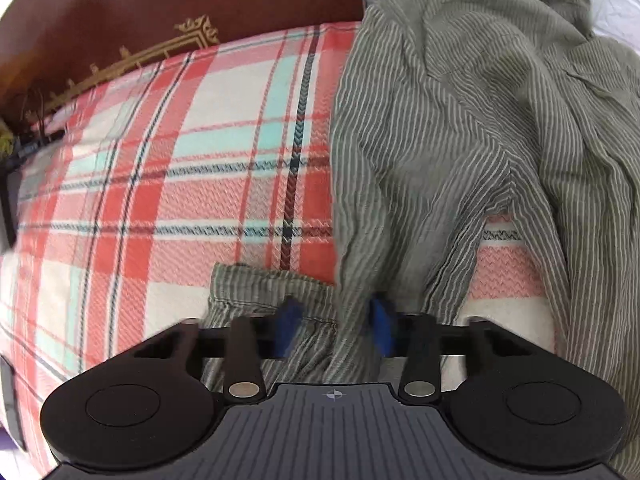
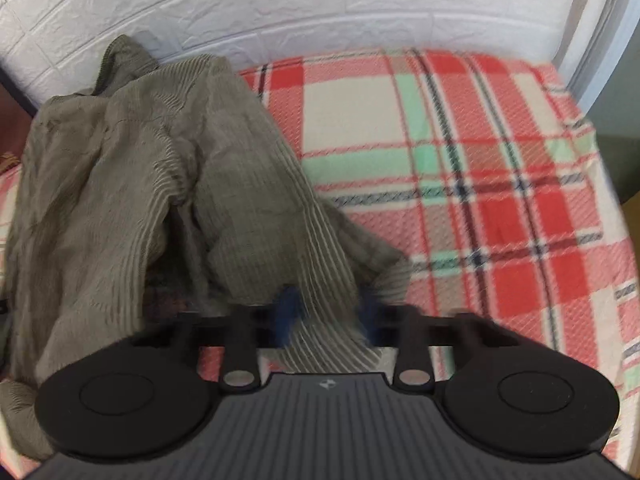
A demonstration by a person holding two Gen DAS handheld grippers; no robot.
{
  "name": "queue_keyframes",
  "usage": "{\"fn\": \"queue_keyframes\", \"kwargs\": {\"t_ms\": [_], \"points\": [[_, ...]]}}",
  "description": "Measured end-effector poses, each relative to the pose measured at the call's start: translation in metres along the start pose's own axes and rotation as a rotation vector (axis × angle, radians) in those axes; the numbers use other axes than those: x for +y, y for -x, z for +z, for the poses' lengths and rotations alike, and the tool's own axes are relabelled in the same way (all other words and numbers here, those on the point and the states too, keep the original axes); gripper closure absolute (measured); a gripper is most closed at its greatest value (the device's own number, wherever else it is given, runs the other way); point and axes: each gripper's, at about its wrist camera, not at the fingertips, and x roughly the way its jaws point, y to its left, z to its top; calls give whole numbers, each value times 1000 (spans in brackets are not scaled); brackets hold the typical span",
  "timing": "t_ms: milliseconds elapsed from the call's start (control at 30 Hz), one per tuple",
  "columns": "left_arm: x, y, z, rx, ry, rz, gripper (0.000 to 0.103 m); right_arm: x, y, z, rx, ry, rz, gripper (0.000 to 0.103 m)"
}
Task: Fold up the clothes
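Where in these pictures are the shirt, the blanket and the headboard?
shirt [image 1: 460,120]: left wrist view, its rumpled striped middle.
blanket [image 2: 480,160]: right wrist view, bare plaid patch right of the shirt.
headboard [image 1: 160,8]: left wrist view, dark wood above the gold trim.

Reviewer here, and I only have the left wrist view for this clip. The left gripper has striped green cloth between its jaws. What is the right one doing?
Observer: The right gripper also has the striped green garment between its jaws, at another part of the cloth.
Reviewer: Is the garment spread flat on that side?
Observer: No. It rises from the jaws in a crumpled heap, with folds and a dark hollow beneath.
Reviewer: What lies to the right of the garment?
Observer: Bare plaid blanket, reaching a white brick-pattern wall behind.
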Motion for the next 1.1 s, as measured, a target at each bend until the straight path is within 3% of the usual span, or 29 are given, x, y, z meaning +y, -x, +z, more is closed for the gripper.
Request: {"fn": "queue_keyframes", "kwargs": {"t_ms": [33,200,467,633,767,867,933,967,1000,1033,1100], "points": [[1,2,1,-8,10,0,98,-1,1,0,7,-6,19,91],[18,24,13,-77,36,43,98,-7,42,13,-97,48,18,93],[52,42,47,-137,110,141,98,-55,87,68,-254,50,-173,93],[71,40,66,-140,108,174,98,-75,74,98,-242,92,-273,93],[78,15,72,-79,91,188,96,-86,34,99,-151,81,-338,93],[77,-7,68,-15,76,204,80,-91,1,89,-59,63,-381,93],[80,-13,63,3,75,221,56,-92,-16,81,-14,66,-413,88],[84,-12,62,3,80,215,49,-91,-18,77,-14,74,-428,84],[89,-10,60,2,85,209,38,-91,-20,74,-14,82,-442,75],[93,-8,58,0,90,204,30,-90,-19,71,-21,93,-459,59],[104,4,53,-24,102,194,26,-88,-3,68,-83,100,-480,41]]}}
